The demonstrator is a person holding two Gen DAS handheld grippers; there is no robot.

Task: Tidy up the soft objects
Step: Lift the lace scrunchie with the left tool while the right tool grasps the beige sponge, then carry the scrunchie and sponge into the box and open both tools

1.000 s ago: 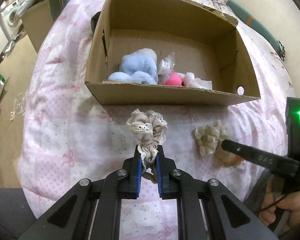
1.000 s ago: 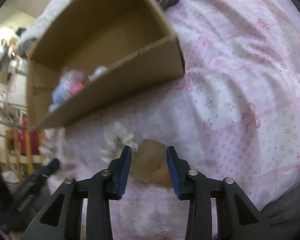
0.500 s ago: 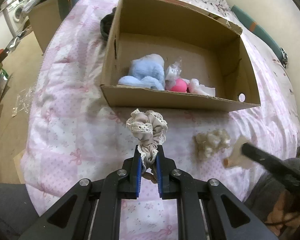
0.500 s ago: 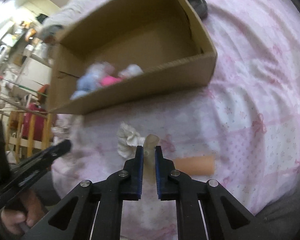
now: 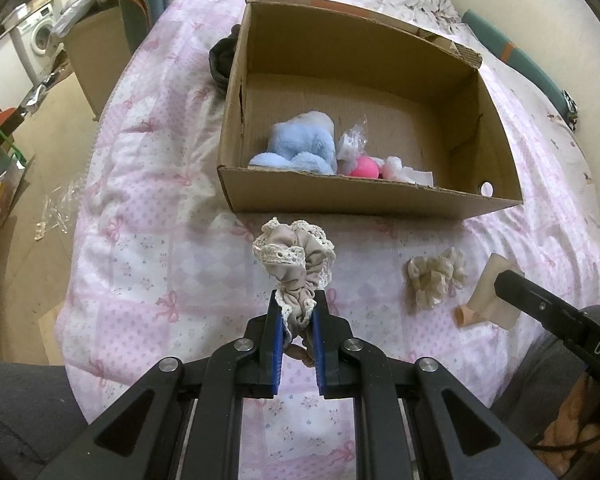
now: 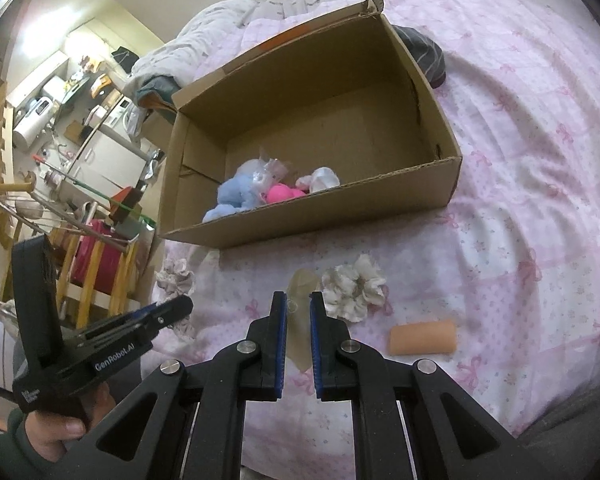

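So the right gripper has just clamped down, its jaws going from wide apart a second ago to pinching a translucent beige soft piece, and it's lifting it off the pink bedspread. The left gripper is still squeezing the lace-trimmed scrunchie in front of the cardboard box. Both hands are loaded now, so dropping into the box looks next. A cream scrunchie and peach roll are still waiting.

The left tongs read "GenRobot.AI"; the right tongs show "DAS".
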